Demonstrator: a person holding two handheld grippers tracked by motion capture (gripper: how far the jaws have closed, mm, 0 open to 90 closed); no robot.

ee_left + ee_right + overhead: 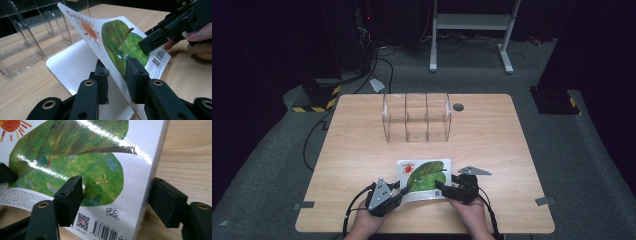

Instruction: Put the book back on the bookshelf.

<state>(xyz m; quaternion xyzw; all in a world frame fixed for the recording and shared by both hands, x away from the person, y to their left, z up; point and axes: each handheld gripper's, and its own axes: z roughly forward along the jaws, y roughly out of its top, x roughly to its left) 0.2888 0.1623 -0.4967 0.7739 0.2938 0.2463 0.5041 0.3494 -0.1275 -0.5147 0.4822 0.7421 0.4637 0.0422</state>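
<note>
The picture book (424, 179) looks thin, glossy and slippery; its cover (112, 42) bends easily, so grip near the spine. Your left gripper (117, 75) is clamped on that lifted cover's edge. Your right gripper (115, 200) stands apart, 1 jaw over the cover, 1 outside the spine, on the table (362, 150).

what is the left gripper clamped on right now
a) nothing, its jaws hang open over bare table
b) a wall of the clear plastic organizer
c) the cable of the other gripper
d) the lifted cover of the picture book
d: in the left gripper view the left gripper has its jaws pressed on both faces of the raised book cover, with the white page below it exposed.
</note>
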